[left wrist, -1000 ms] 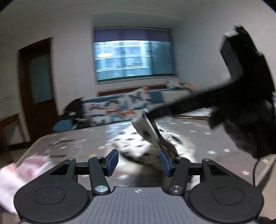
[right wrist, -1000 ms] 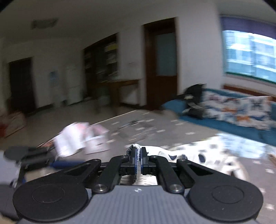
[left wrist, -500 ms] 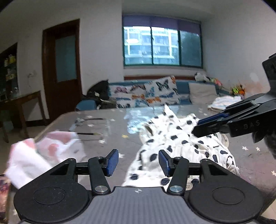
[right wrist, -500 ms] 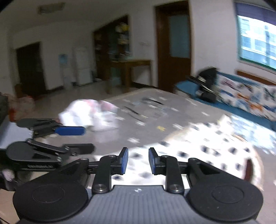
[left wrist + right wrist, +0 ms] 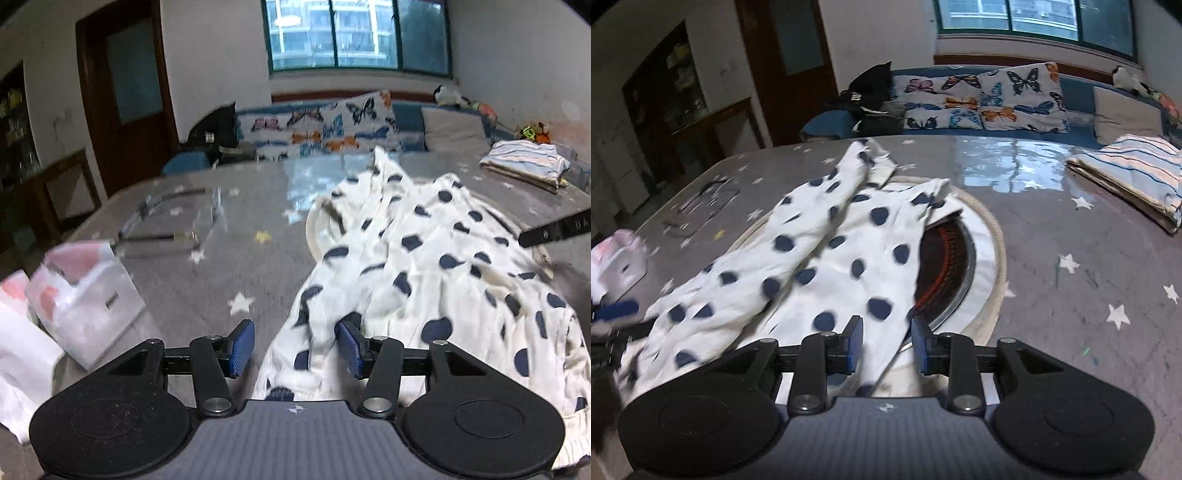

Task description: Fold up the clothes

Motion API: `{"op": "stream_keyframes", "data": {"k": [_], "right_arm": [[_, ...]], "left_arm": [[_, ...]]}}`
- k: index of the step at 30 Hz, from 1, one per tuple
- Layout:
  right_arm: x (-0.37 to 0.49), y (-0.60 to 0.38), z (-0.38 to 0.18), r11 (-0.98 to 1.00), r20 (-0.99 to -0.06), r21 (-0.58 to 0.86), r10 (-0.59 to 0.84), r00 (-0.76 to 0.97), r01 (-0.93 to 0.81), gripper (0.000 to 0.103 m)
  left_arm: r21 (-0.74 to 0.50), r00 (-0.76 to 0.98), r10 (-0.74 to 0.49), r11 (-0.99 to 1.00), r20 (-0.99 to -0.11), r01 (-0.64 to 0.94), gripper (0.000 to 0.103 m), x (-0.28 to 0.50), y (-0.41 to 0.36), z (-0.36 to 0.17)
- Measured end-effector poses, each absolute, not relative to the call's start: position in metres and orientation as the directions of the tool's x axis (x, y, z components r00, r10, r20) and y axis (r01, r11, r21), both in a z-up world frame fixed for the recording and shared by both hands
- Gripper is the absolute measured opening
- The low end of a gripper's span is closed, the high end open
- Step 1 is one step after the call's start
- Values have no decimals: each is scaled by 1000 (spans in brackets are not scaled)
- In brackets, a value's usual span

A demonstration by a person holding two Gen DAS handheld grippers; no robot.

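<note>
Garment: a white dotted garment (image 5: 827, 251) lay crumpled on the grey star-printed table (image 5: 1089, 251), partly covering a round inset plate (image 5: 982, 258) in the table's middle.
Long axis: it ran from the near edge of the table, by the two grippers, away to the far side, where a narrow end (image 5: 868, 155) tapered off; in the left wrist view the same end (image 5: 380, 162) pointed far.
Lie: bunched in ridges along that axis, not flat and not squared into a fold.
Left gripper: the left gripper (image 5: 297, 349) had its blue pads spread wide apart, gripping nothing; a near-left flap of the cloth (image 5: 317, 332) lay between the pads, with the right pad just against the fabric.
Right gripper: the right gripper (image 5: 886, 345) was likewise spread and empty, with the near-right hem of the cloth running down between its pads.
Which is nearer: both sat at the near hem, one on each side, so neither had a clear lead; the bulk of the cloth lay ahead of both.
Judgement: any pinch would likely be made at this near hem, each pad pair straddling its own corner.
Folded pile: a striped folded cloth (image 5: 1134, 173) sat at the far right, well apart.
Other: a white and pink bag (image 5: 85, 291) stood near left.
</note>
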State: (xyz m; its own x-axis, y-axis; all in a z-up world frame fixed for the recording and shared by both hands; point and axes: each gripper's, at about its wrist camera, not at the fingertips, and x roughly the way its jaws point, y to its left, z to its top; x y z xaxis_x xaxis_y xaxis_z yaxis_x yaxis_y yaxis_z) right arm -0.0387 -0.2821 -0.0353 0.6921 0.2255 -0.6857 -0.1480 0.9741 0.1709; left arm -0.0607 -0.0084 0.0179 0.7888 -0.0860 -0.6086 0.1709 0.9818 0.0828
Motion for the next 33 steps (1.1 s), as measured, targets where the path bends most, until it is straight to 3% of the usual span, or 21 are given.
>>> {"op": "stream_keyframes", "data": {"k": [1,3,6,8,19,33], "right_arm": [[-34,-285,-36,973,-685,179,229,692,-145,28],[-23,-284,-39,972,-685,182,234,690,-149,28],[-8,-279,-43,971,-686,177,237,688,-159,28],[-1,-276,-45,971,-687,175,238,686,-161,28],[42,-274,-40,965,-678,200,261,688,-169,28],[124,-292,-46,957,-689,284,249,681,-63,28]], "left_arm": [[75,780,-91,982,-619,173,44,-59,-8,16],[71,779,-98,981,-620,180,25,-61,-8,15],[65,776,-109,980,-621,190,10,-64,-8,15],[66,782,-101,982,-616,178,7,-66,-7,16],[57,780,18,998,-626,23,6,-88,19,23],[85,750,28,996,-661,37,6,-83,17,22]]}}
